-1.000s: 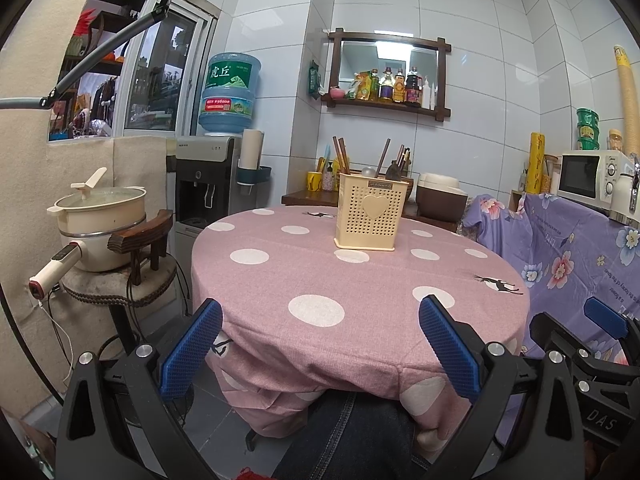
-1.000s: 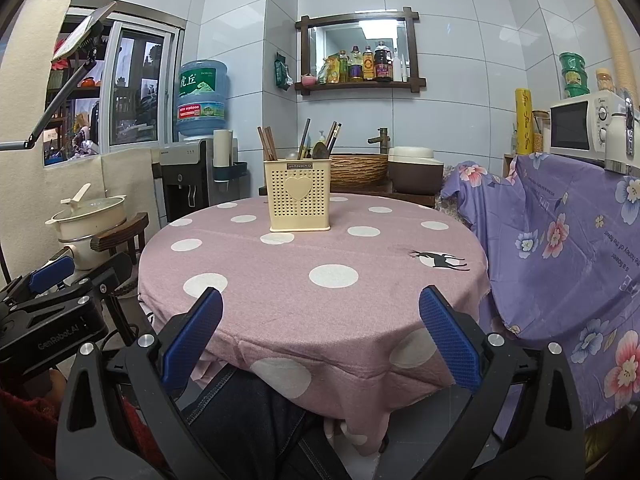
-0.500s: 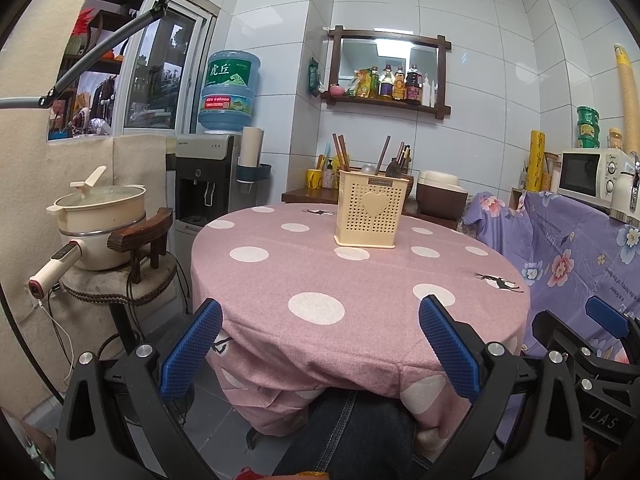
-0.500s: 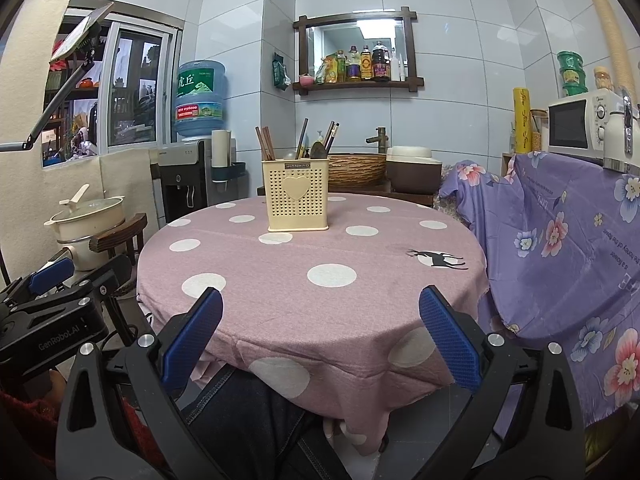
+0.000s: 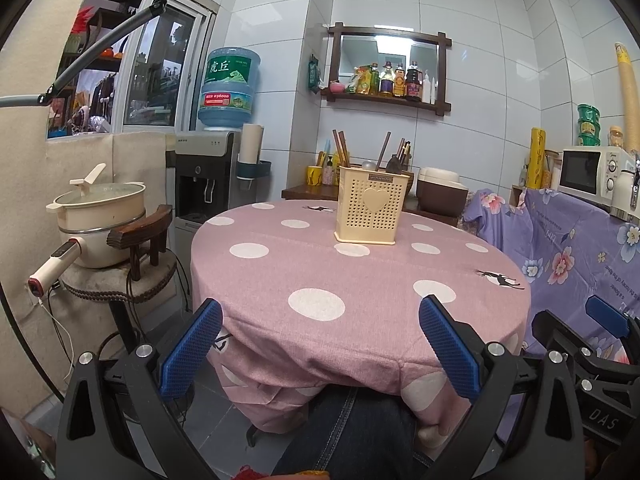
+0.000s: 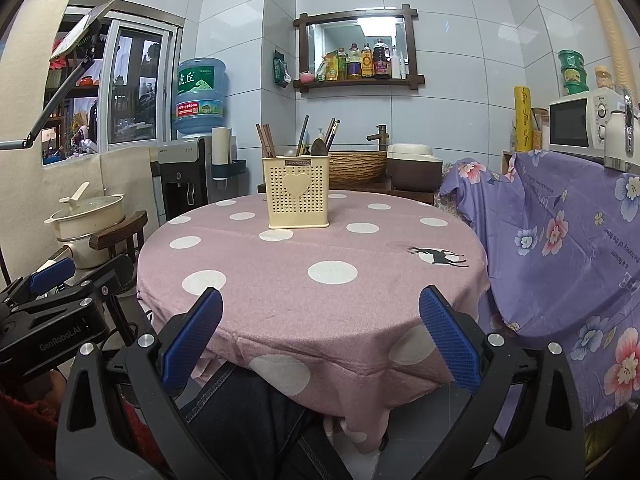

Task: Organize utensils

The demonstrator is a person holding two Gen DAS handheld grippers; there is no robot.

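Note:
A cream perforated utensil holder (image 5: 373,209) (image 6: 298,191) with a heart on its front stands upright near the far side of a round table (image 5: 360,280) (image 6: 312,264) covered in pink cloth with white dots. Chopsticks (image 5: 341,147) (image 6: 265,140) and spoon handles stick up out of it. My left gripper (image 5: 320,344) hangs open at the table's near edge, with nothing between its blue pads. My right gripper (image 6: 320,340) is open and empty too, also well short of the holder. The other gripper shows at each view's side.
A cream pot (image 5: 100,216) sits on a wooden stool at the left. A water dispenser (image 5: 208,168) stands behind the table. A sofa under purple floral cloth (image 6: 560,240) lies to the right, with a microwave (image 6: 580,124) behind it. A person's denim-clad leg (image 6: 248,420) is under the table edge.
Both views have shifted slightly, so the table and holder sit a touch differently in frame. Both grippers stay open and empty.

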